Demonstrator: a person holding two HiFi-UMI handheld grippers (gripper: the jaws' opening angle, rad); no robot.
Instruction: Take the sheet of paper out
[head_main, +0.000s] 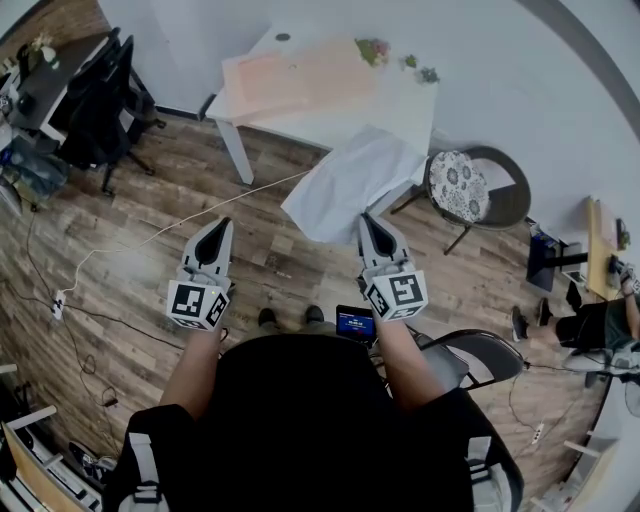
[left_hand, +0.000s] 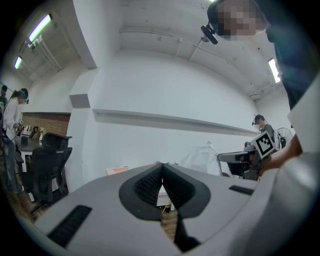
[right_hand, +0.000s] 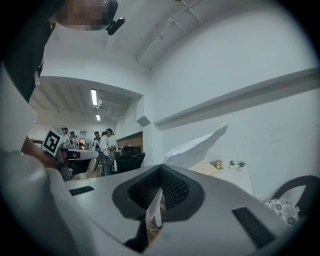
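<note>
The sheet of paper (head_main: 352, 185) is hanging over open floor (head_main: 255, 255), perhaps brushing the table (head_main: 400, 112); the right gripper (head_main: 368, 220) is pinching it, and the left gripper (head_main: 222, 226) is sitting closed, empty.

Black top (head_main: 300, 420) with grey straps (head_main: 146, 470), lower centre; grey left gripper (head_main: 223, 225) and right gripper (head_main: 366, 219) carry black-and-white marker cubes (head_main: 197, 304).

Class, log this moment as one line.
right gripper: shut on sheet of paper | left gripper: shut, empty | sheet of paper: reaches toward table

Left tongs (head_main: 222, 224) closed empty, right tongs (head_main: 366, 218) clamped on paper (head_main: 350, 185), both held level.
</note>
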